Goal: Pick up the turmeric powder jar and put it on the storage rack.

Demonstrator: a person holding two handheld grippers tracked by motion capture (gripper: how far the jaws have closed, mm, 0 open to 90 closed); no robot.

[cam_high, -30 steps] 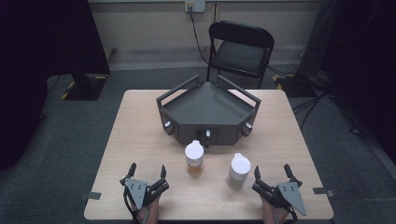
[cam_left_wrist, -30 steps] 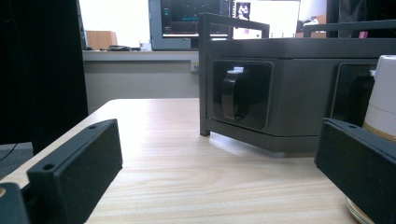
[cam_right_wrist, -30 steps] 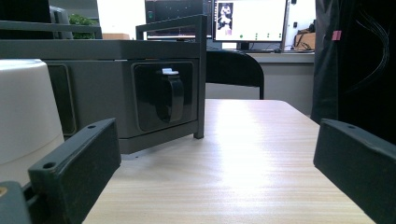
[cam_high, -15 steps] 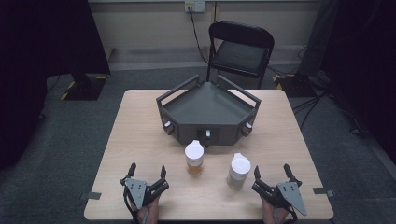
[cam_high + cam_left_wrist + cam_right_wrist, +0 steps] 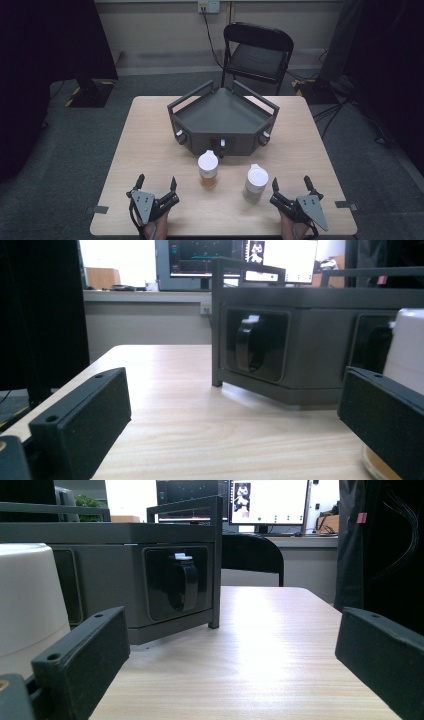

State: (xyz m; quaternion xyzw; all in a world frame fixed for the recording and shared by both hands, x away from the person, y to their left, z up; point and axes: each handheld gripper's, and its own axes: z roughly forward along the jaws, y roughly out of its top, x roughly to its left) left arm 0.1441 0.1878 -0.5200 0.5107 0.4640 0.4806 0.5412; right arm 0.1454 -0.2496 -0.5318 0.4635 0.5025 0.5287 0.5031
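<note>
Two lidded cups stand on the wooden table (image 5: pixel 150 150) in front of a dark grey angular box (image 5: pixel 222 120). The left cup (image 5: pixel 208 169) holds an amber liquid under a white lid; it rises at the right edge of the left gripper view (image 5: pixel 407 352). The right cup (image 5: pixel 256 183) is white and stands at the left of the right gripper view (image 5: pixel 25 600). My left gripper (image 5: pixel 156 185) rests open near the front edge, left of the cups. My right gripper (image 5: pixel 292 188) rests open at the front right. Nothing lies between either pair of jaws.
The box has railed sides and round knobs (image 5: pixel 248 342) (image 5: pixel 184 582) on its front faces. A black folding chair (image 5: pixel 257 52) stands beyond the table's far edge. Bare tabletop lies between the grippers and on both sides of the box.
</note>
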